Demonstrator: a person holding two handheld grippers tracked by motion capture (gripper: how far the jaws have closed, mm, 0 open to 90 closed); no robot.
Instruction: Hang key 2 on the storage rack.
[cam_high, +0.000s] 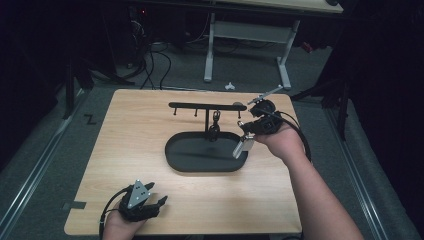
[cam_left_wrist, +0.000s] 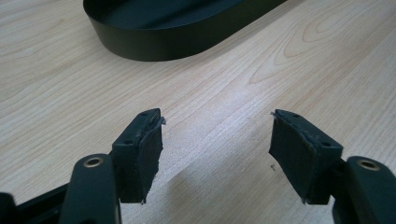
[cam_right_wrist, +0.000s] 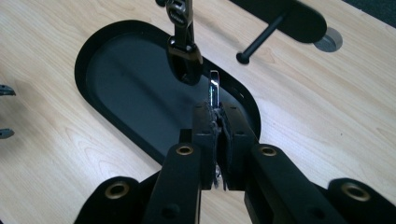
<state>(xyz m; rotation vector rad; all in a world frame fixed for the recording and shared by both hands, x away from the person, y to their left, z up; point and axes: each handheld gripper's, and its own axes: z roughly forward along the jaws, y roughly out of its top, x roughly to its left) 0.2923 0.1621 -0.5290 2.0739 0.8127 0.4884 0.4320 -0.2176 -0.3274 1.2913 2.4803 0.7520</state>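
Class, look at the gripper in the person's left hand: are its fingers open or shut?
Open. In the left gripper view the left gripper has its two fingers standing wide apart over the bare wooden table, with nothing between them.

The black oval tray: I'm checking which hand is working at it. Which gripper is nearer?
Right. The right gripper, shut on a thin metal piece, hangs over the black oval tray's right end. The left gripper sits open at the table's near edge, apart from the tray.
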